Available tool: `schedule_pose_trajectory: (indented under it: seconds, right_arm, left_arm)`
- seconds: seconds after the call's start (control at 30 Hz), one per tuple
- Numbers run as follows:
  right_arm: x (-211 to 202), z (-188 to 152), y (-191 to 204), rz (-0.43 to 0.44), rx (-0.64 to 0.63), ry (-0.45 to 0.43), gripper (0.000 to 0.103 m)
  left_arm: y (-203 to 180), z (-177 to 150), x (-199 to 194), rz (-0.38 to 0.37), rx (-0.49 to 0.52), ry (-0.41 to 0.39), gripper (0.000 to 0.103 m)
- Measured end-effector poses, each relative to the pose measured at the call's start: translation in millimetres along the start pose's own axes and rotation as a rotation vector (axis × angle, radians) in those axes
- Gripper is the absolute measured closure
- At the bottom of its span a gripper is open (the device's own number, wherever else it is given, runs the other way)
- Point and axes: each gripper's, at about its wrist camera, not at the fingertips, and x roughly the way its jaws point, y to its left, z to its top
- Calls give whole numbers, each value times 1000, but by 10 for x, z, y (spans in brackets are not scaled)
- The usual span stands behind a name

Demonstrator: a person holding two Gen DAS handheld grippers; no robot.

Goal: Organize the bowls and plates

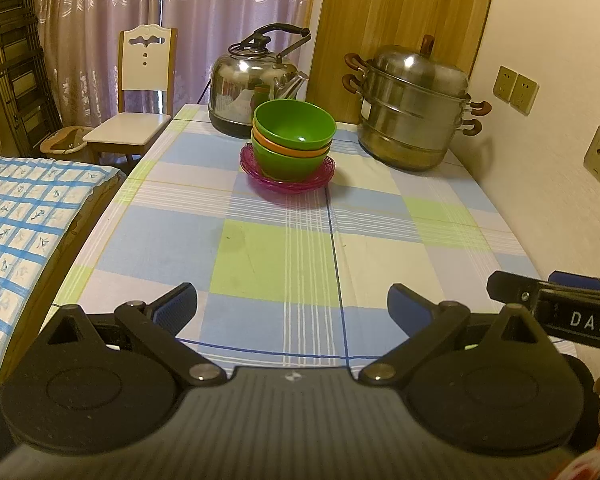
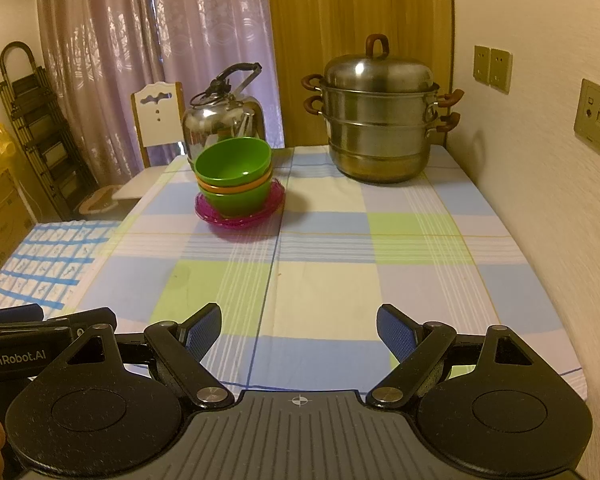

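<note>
On the checked-cloth tabletop (image 1: pixel 380 256), glossy round plastic bowls (image 1: pixel 294 136) nest upright, mouths up, on ribbed magenta plates (image 1: pixel 268 180); each hand-held gripper, left (image 1: pixel 292 308) and right (image 2: pixel 299 330), spread, empty

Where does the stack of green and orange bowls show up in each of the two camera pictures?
Left wrist view: the stack of bowls sits upper centre, on pink plates, in front of the kettle.
Right wrist view: the stack of bowls sits upper left of centre, again just in front of the kettle.
Shared landmark: the steel steamer pot, to the right of the stack in both.
</note>
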Motion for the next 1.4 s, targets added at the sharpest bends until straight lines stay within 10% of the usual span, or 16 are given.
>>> schedule_pose_trajectory:
  seconds: [1.4]
  right_arm:
    - [43, -45, -7, 0, -6, 2, 19]
  left_arm:
    - [82, -22, 2, 0, -4, -17, 2]
